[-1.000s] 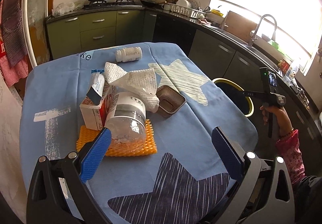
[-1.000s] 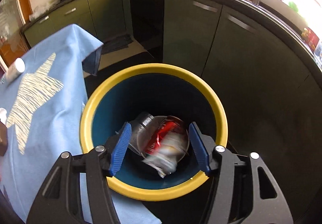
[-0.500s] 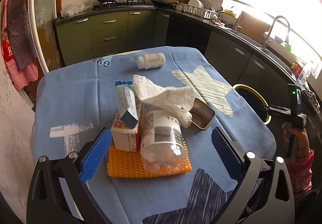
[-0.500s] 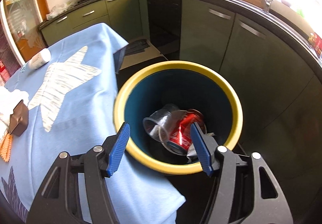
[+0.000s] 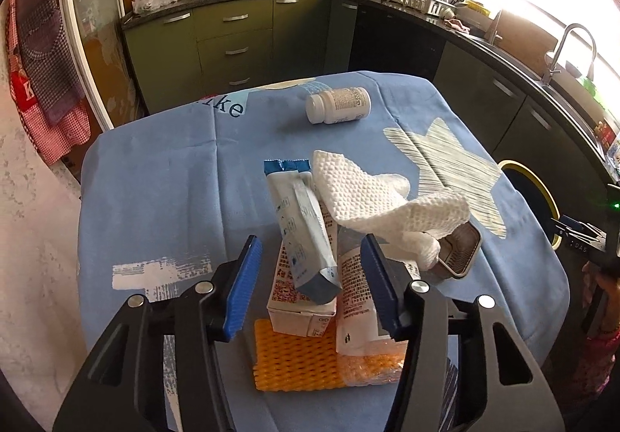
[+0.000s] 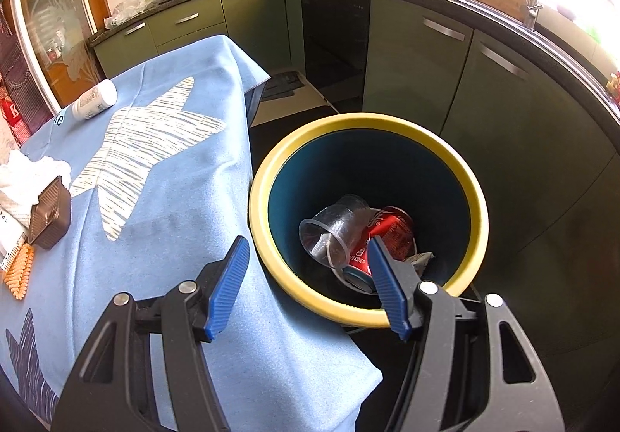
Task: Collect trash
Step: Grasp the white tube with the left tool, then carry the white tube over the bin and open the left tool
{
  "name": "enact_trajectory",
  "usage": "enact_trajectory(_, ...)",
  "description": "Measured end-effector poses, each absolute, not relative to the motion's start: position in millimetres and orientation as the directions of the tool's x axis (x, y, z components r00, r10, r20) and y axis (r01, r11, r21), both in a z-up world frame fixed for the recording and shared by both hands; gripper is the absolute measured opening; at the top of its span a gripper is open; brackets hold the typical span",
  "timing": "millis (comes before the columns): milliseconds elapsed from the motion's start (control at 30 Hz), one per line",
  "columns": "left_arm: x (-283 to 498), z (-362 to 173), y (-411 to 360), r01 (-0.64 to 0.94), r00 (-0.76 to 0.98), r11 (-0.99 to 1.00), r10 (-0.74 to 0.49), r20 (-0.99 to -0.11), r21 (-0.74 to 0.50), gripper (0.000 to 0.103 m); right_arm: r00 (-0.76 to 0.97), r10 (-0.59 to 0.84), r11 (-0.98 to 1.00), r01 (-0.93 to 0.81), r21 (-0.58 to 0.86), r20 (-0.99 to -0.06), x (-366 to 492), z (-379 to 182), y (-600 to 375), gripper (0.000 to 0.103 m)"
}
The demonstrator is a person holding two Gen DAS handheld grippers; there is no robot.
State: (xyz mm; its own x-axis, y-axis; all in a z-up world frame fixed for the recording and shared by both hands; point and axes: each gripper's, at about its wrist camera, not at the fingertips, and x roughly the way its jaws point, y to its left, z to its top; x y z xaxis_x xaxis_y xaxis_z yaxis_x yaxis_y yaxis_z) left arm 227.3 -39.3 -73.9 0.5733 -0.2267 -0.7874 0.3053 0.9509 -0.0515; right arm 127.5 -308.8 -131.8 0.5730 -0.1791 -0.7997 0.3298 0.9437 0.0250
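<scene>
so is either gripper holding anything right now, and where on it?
Nothing held. Left gripper is open, straddling the carton and wrapper without contact; right gripper is open and empty beside the bin.

Ahead of the left gripper (image 5: 312, 286), a carton (image 5: 298, 296) stands on netting (image 5: 298, 362); a bottle (image 5: 338, 105) lies beyond.

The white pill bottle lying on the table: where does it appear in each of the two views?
Left wrist view: white pill bottle lies on its side at the upper middle, on the far part of the blue cloth.
Right wrist view: white pill bottle at the far left, upper part.
Shared landmark: the pale star print.
</scene>
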Motion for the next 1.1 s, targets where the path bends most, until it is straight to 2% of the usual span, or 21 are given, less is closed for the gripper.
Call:
enact_trajectory(67, 231, -76, -39, 0.299, 0.569, 0.953, -0.215, -0.793, -0.043, 0.050, 0.572, -0.175, 0.945, 0.327, 0.027, -0.801, 129, -133, -308, 0.060)
enact_trajectory(167, 236, -80, -39, 0.299, 0.563, 0.954, -0.202, -0.801, -0.030, 0.043, 0.569, -0.170, 0.947, 0.320, 0.027, -0.805, 131, -135, -307, 0.060)
enact_trajectory(300, 239, -84, -38, 0.295, 0.558, 0.955, -0.188, -0.808, -0.018, 0.025, 0.568, -0.166, 0.947, 0.319, 0.029, -0.806, 133, -137, -305, 0.060)
enact_trajectory(400, 239, -82, -36, 0.294, 0.569, 0.956, -0.191, -0.800, -0.019, 0.019, 0.567, -0.165, 0.947, 0.319, 0.030, -0.807, 134, -137, -305, 0.060)
enact_trajectory(833, 209, -44, -24, 0.265, 0.669, 0.964, -0.165, -0.725, 0.025, 0.016, 0.576, -0.161, 0.952, 0.306, 0.029, -0.801, 133, -133, -299, 0.060)
enact_trajectory(1100, 154, 3, -70, 0.427, 0.681, 0.904, -0.304, -0.666, 0.024, 0.016, 0.599, -0.175, 0.945, 0.326, 0.038, -0.781, 118, -123, -308, 0.060)
